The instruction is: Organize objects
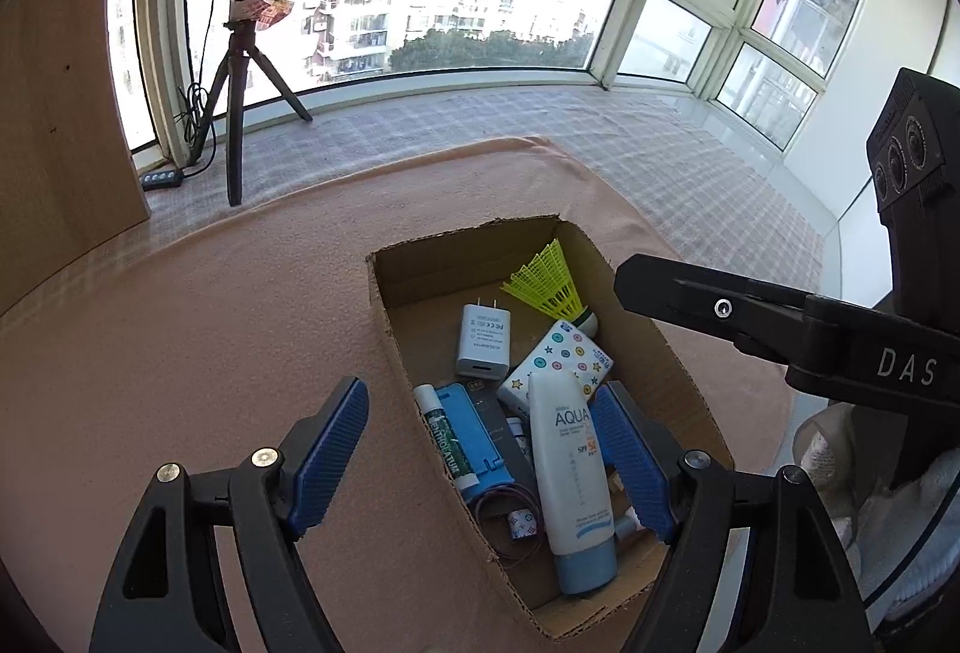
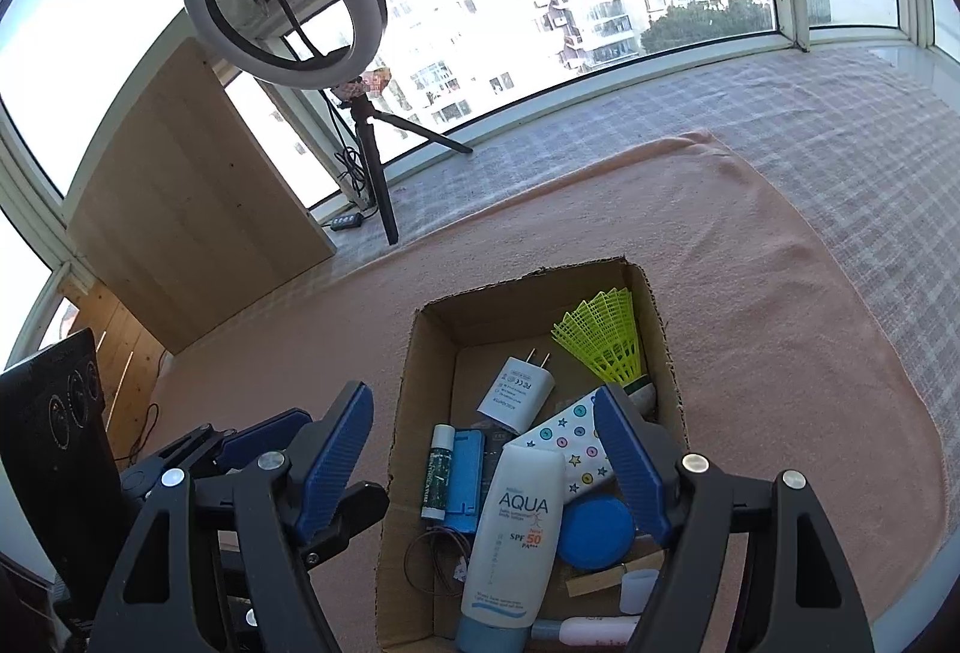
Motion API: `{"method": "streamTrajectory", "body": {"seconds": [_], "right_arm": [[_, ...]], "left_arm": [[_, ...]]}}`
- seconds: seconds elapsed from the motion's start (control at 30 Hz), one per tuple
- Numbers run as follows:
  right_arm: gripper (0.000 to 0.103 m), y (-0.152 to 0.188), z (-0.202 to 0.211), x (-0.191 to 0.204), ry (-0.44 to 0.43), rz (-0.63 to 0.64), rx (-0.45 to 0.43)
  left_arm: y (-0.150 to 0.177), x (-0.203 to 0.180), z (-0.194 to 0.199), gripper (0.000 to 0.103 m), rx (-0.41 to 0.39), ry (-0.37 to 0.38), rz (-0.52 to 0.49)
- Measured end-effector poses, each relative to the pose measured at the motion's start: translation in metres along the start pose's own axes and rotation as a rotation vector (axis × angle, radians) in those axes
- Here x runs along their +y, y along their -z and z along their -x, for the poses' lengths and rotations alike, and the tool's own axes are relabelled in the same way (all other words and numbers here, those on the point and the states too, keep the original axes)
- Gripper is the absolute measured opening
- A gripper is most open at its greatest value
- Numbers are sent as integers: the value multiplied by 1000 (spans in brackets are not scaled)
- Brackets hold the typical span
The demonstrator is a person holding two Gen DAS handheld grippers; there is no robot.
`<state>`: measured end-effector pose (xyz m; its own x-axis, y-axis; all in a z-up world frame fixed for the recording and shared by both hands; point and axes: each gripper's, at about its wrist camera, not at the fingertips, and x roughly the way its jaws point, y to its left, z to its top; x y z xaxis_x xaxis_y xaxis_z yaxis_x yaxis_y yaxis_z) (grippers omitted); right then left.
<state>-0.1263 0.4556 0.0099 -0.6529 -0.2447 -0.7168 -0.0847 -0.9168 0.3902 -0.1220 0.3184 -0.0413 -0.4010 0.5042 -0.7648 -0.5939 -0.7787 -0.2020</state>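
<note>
Both grippers hover above an open cardboard box that sits on a peach blanket.

Left gripper: fingers wide apart, nothing between them. One blue pad is over the blanket outside the box's left wall, the other over the box interior.

Right gripper: fingers likewise wide, empty, straddling the box's left wall and its contents.

Box contents:
- white sunscreen tube marked AQUA, lying lengthwise on top of the pile, blue cap toward the cameras
- white charger plug, prongs toward the far wall
- yellow shuttlecock in the far right corner
- tissue pack with star and dot print, just beside the shuttlecock, partly under the tube
- lip balm stick against a blue holder, near the left wall
- round blue tin, touching the tube's right side
- thin hair tie

Ring light on tripod stands by the window.
</note>
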Motion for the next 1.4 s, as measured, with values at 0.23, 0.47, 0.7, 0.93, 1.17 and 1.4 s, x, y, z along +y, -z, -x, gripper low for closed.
{"method": "streamTrajectory", "body": {"seconds": [0.23,0.47,0.7,0.93,1.17,1.4], "right_arm": [[73,15,4,39,-18,52,1],[73,32,5,80,-43,104,16],[73,52,3,121,-70,156,32],[73,73,-2,158,-86,215,46],[73,94,-3,191,-73,283,41],[73,117,-3,214,-39,319,35]], "left_arm": [[24,50,44,81,-19,-77,63],[54,96,88,81,-34,-142,122],[81,129,126,81,-50,-208,159],[106,156,160,81,-68,-259,225],[136,176,182,81,-72,-325,271],[168,190,191,81,-49,-354,315]]}}
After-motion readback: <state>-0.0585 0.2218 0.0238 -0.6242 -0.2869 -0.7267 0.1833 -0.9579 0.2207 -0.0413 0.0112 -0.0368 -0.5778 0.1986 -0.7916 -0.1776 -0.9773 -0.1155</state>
